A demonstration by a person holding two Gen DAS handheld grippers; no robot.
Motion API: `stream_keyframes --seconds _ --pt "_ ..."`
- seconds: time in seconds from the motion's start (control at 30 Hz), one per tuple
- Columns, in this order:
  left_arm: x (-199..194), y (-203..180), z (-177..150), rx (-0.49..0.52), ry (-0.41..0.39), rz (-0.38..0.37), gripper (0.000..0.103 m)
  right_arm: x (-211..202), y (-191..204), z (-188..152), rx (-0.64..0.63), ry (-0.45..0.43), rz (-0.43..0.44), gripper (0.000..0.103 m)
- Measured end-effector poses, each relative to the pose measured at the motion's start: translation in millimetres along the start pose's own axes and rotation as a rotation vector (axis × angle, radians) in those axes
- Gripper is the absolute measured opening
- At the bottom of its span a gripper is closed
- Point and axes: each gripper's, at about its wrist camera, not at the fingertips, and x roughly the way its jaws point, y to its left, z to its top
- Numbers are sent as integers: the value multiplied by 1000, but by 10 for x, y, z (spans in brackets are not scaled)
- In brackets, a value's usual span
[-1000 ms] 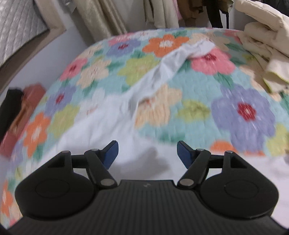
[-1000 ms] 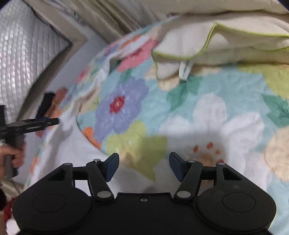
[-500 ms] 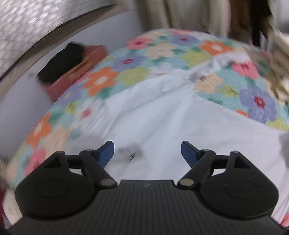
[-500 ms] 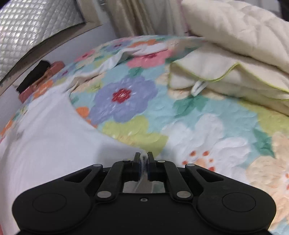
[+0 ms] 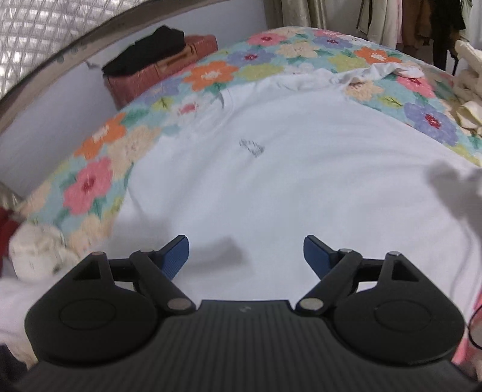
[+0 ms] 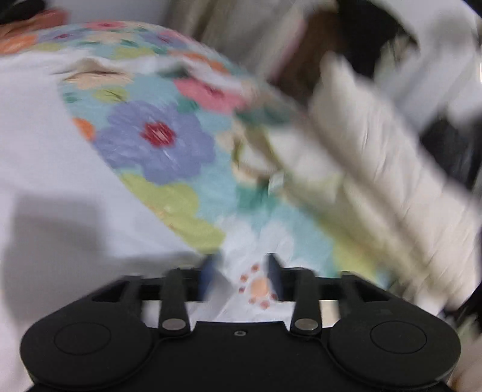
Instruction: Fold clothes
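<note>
A white garment (image 5: pixel 271 169) with a small grey print lies spread flat on the floral quilt (image 5: pixel 211 72). My left gripper (image 5: pixel 245 256) is open and empty just above the garment's near part. In the blurred right wrist view the garment (image 6: pixel 45 181) covers the left side. My right gripper (image 6: pixel 241 273) is open, its jaws apart over the quilt (image 6: pixel 156 141) at the garment's right edge, with nothing between them.
A red-brown case with black cloth on it (image 5: pixel 156 63) stands by the wall at the far left. Cream bedding (image 6: pixel 376 169) is piled at the right. Clothes hang beyond the bed (image 5: pixel 391 21). A crumpled white cloth (image 5: pixel 39 244) lies at the near left.
My right gripper was shut on the garment's edge half a second ago; it has opened and let go while swinging. My left gripper has pulled back, showing more of the flattened garment.
</note>
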Motion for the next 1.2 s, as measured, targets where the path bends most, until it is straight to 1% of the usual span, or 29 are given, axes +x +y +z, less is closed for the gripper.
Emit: stream_keyframes --seconds 0.03,0.07,0.1,0.13,0.2,0.3,0.4,0.47,0.6,0.73,0.8,0.87,0.97,1.2 --pt "-28 -9 -46 -5 7 -9 85 -166 36 26 -31 -35 28 67" --pt "-55 -20 -87 -7 12 -19 85 -336 66 56 -45 -59 65 68" --pt "-81 -37 -114 -4 14 -33 85 -483 84 81 -40 -74 103 70" --pt "-110 -53 -139 -2 12 -49 85 -618 99 101 -15 -85 146 78" --pt "-158 -78 -167 -1 9 -76 86 -860 121 117 56 -92 260 82" --pt "-263 -132 -220 10 -11 -94 87 -1115 166 95 148 -62 433 82" --pt "-358 -167 -260 26 -27 -109 89 -1346 277 61 175 -12 540 82" --pt "-410 -180 -282 31 -29 -128 90 -1500 354 29 188 7 591 82" --pt "-497 -199 -322 40 -29 -165 91 -1769 493 -37 203 47 635 85" --pt "-582 -230 -371 59 -29 -184 91 -1995 582 -122 177 49 671 88" --pt "-610 -241 -395 72 -25 -187 96 -2086 607 -171 164 52 678 88" --pt "-634 -262 -422 84 -12 -183 99 -2162 620 -231 158 53 675 89" --pt "-677 -302 -474 99 -11 -188 99 -2283 642 -306 141 49 660 89" --pt "-749 -436 -519 142 -21 -211 100 -2566 628 -380 134 -9 652 91"
